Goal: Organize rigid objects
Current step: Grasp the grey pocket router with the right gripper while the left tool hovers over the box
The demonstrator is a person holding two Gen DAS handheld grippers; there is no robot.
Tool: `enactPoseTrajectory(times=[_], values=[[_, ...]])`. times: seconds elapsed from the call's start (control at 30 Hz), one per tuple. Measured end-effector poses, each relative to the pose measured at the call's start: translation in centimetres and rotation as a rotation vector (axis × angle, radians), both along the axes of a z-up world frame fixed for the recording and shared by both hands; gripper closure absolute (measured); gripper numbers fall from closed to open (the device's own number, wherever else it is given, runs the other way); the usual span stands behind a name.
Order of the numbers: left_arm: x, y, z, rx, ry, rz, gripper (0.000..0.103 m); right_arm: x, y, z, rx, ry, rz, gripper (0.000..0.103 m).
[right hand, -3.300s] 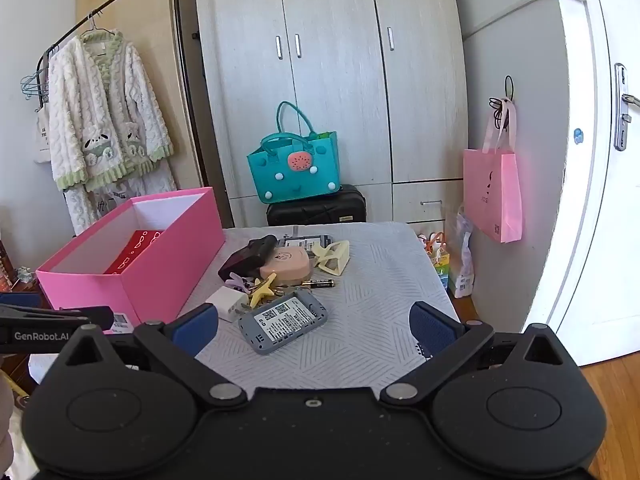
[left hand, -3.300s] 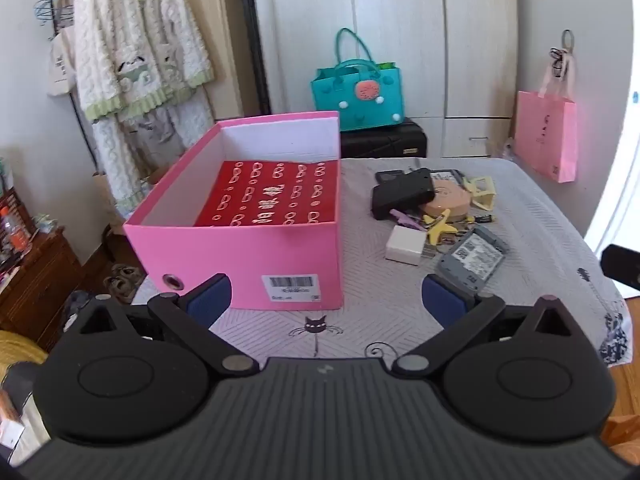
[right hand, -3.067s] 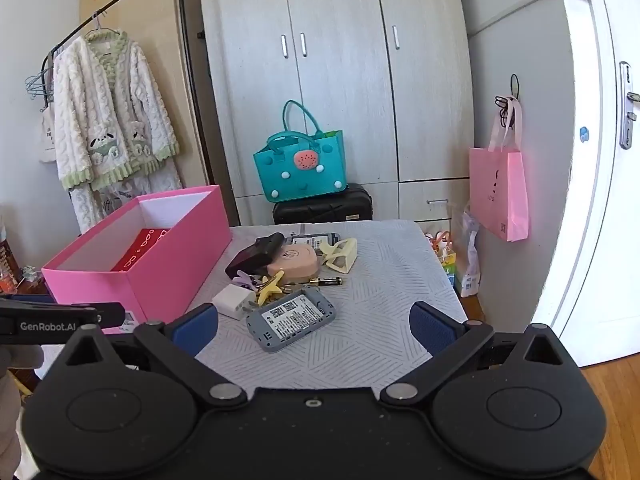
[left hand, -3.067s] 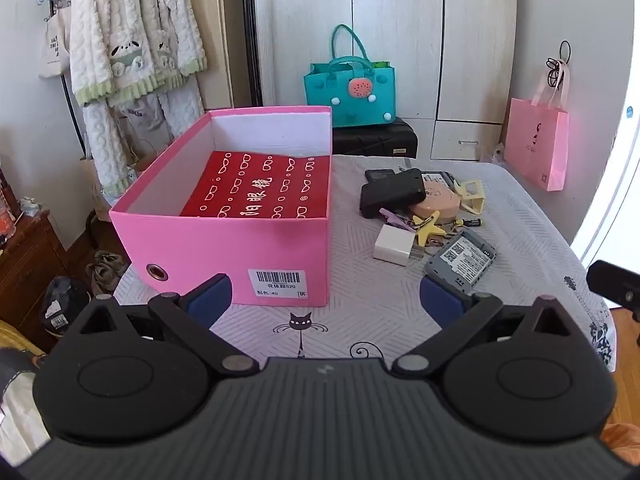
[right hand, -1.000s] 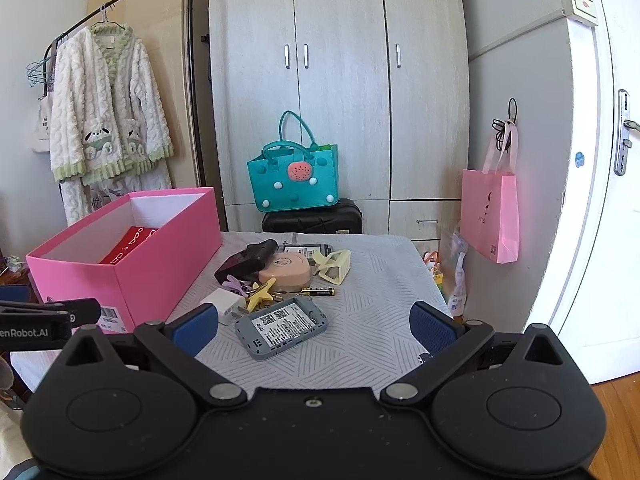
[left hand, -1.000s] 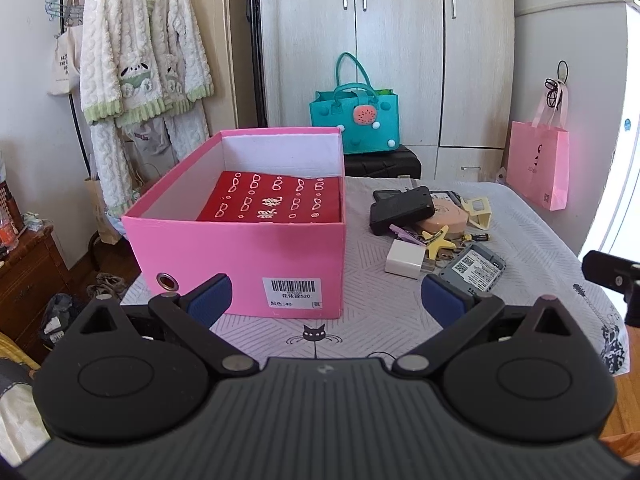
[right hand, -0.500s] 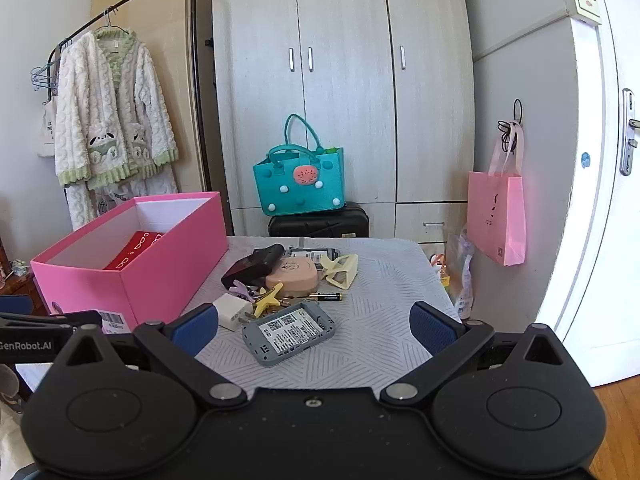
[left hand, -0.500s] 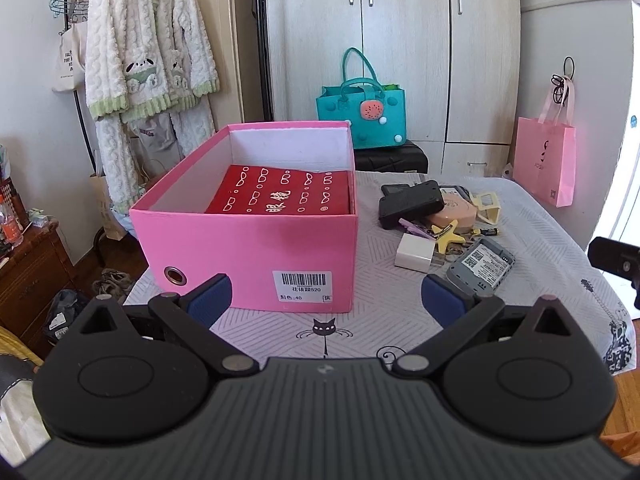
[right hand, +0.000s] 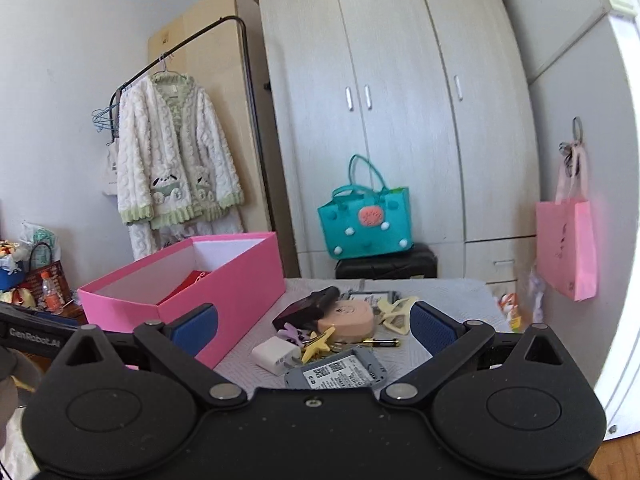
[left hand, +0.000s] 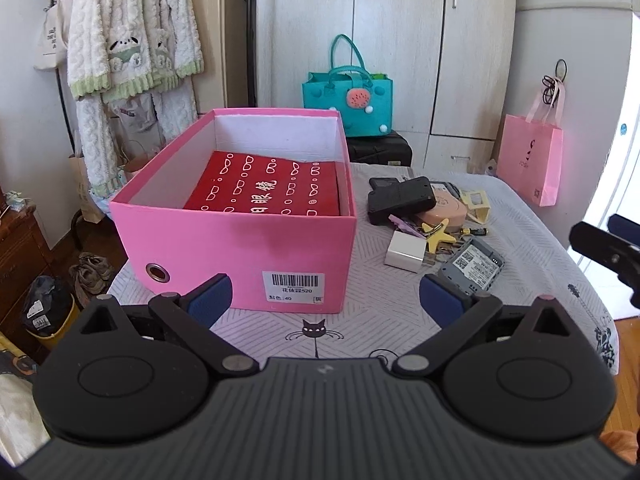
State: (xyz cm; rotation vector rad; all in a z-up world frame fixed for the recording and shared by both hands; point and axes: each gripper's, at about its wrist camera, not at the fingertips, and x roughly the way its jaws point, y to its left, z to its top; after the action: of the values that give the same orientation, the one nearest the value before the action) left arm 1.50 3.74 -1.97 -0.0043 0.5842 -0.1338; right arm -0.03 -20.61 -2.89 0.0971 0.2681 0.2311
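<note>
An open pink box stands on the table's left half with a red patterned box inside. To its right lies a pile: a black case, a peach round case, a white charger, a yellow star clip, a grey router, a yellow clip. My left gripper is open and empty before the box. My right gripper is open and empty, just behind the router.
The table wears a pale patterned cloth. Behind it stand a wardrobe, a teal bag on a black case, a pink bag on the right wall, and a clothes rack with a fluffy robe on the left.
My right gripper has dropped lower and moved in toward the pile, its view tilting up. My left gripper has moved slightly closer to the pink box. Both stay open.
</note>
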Motion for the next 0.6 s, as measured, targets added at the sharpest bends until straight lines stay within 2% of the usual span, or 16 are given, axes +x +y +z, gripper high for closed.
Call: enactPoseTrajectory(times=[0.13, 0.23, 0.43, 0.5, 0.6], values=[[1.0, 1.2, 0.9, 0.004, 0.002, -0.062, 0.003, 1.8, 0.4, -1.1, -0.072, 0.029, 0.083, 0.0], [1.8, 2.5, 1.7, -0.01, -0.025, -0.08, 0.003, 3.3, 1.1, -2.7, -0.179, 0.086, 0.156, 0.0], [4.2, 4.5, 3.5, 0.044, -0.016, -0.138, 0.003, 6.2, 1.2, -4.9, -0.325, 0.184, 0.18, 0.0], [5.0, 5.0, 4.1, 0.074, -0.016, -0.136, 0.003, 6.8, 1.3, -5.1, -0.37, 0.203, 0.194, 0.0], [6.8, 5.9, 4.8, 0.141, -0.011, -0.101, 0.003, 8.5, 1.5, -4.9, -0.408, 0.291, 0.27, 0.0]])
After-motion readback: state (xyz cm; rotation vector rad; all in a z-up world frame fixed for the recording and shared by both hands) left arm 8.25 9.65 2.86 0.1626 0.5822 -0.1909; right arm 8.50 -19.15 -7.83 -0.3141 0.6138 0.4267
